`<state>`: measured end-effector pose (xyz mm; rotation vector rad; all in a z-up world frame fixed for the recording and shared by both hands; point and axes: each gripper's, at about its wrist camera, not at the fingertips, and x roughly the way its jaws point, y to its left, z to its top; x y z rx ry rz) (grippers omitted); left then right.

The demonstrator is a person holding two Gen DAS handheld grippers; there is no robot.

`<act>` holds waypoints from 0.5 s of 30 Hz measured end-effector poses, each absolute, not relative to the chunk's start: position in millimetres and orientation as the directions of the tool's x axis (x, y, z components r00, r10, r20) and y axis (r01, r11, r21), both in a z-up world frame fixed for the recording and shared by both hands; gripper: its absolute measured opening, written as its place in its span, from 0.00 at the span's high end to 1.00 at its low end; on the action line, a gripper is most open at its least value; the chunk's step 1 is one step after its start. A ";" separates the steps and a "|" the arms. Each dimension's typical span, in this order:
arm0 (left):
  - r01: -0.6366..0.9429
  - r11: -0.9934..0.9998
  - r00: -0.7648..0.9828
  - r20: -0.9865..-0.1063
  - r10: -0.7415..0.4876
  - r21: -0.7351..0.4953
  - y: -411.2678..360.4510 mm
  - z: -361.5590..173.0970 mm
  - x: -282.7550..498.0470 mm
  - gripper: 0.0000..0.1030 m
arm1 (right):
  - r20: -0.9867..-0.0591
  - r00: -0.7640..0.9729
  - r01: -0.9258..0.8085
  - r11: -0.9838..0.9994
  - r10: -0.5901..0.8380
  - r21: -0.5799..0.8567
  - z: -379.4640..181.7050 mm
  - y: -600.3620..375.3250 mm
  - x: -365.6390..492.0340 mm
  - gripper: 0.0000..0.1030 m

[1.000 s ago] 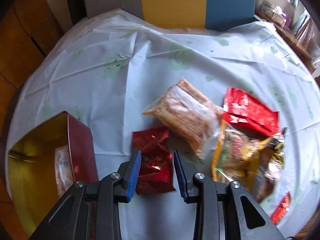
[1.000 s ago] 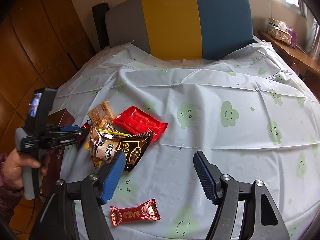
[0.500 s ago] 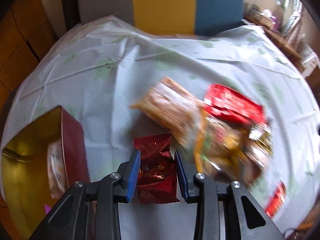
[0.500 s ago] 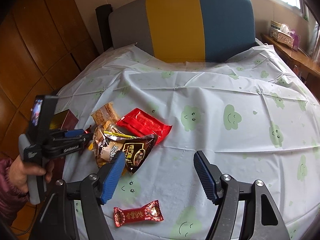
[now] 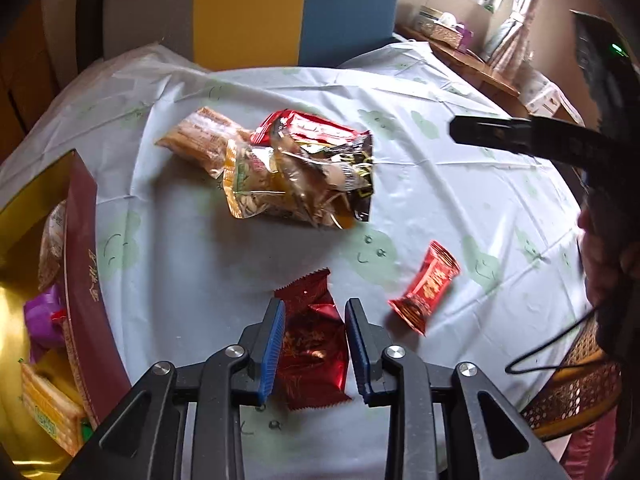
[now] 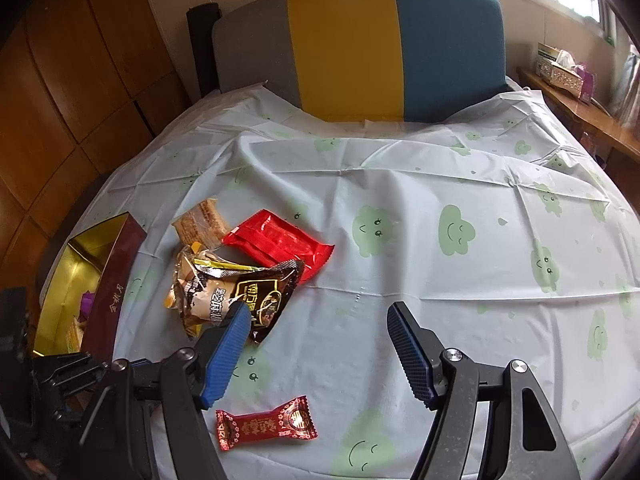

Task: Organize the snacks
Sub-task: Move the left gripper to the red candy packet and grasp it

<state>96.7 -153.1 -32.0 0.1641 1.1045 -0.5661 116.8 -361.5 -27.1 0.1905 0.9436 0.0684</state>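
My left gripper (image 5: 315, 304) is shut on a dark red foil packet (image 5: 312, 344), held just above the tablecloth. To its left stands an open maroon box (image 5: 82, 248) with a gold inside, and several snacks lie in it. Beyond the gripper is a pile of snack bags (image 5: 288, 184), with a wafer pack (image 5: 200, 140) and a bright red pack (image 5: 316, 128). A small red candy (image 5: 426, 288) lies to the right. My right gripper (image 6: 318, 312) hangs open over the cloth with nothing between its fingers, the small red candy (image 6: 266, 428) below it and the pile (image 6: 236, 292) at its left finger.
The table wears a pale cloth with green smiling clouds (image 6: 452, 228). A chair back in grey, yellow and blue (image 6: 360, 48) stands behind it. At the right are a wooden shelf with a tissue box (image 6: 560, 68) and a wicker seat (image 5: 572, 392). The maroon box (image 6: 116, 280) sits at the table's left edge.
My left gripper has carried the dark red packet away from the pile toward the table's near edge and turned. The right gripper has stayed still and open.
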 end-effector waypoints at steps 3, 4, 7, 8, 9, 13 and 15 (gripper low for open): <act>0.530 0.838 0.330 -0.879 -0.344 -0.129 -153.5 -28.7 88.5 0.61 | -0.800 0.585 0.032 0.982 0.134 0.188 -27.8 -362.5 116.1 0.31; 0.533 0.838 0.334 -0.880 -0.338 -0.120 -151.9 -28.5 87.6 0.61 | -0.801 0.584 0.035 0.982 0.130 0.185 -28.2 -362.7 116.0 0.31; 0.545 0.829 0.308 -0.890 -0.336 -0.124 -147.9 -31.1 84.2 0.60 | -0.804 0.582 0.044 0.982 0.122 0.181 -29.3 -363.6 115.6 0.31; 0.544 0.828 0.302 -0.890 -0.342 -0.134 -148.4 -31.3 83.8 0.60 | -0.806 0.581 0.046 0.983 0.119 0.178 -29.9 -363.7 115.4 0.31; 0.546 0.824 0.288 -0.890 -0.352 -0.150 -150.3 -32.0 85.2 0.59 | -0.807 0.580 0.051 0.984 0.112 0.173 -30.4 -364.1 115.5 0.31; 0.511 0.838 0.242 -0.904 -0.352 -0.190 -156.6 -43.6 89.9 0.59 | -0.814 0.573 0.075 0.983 0.095 0.168 -33.3 -368.4 115.8 0.31; 0.498 0.845 0.236 -0.907 -0.349 -0.196 -161.6 -46.6 91.6 0.59 | -0.817 0.570 0.086 0.983 0.087 0.165 -34.6 -370.2 116.0 0.31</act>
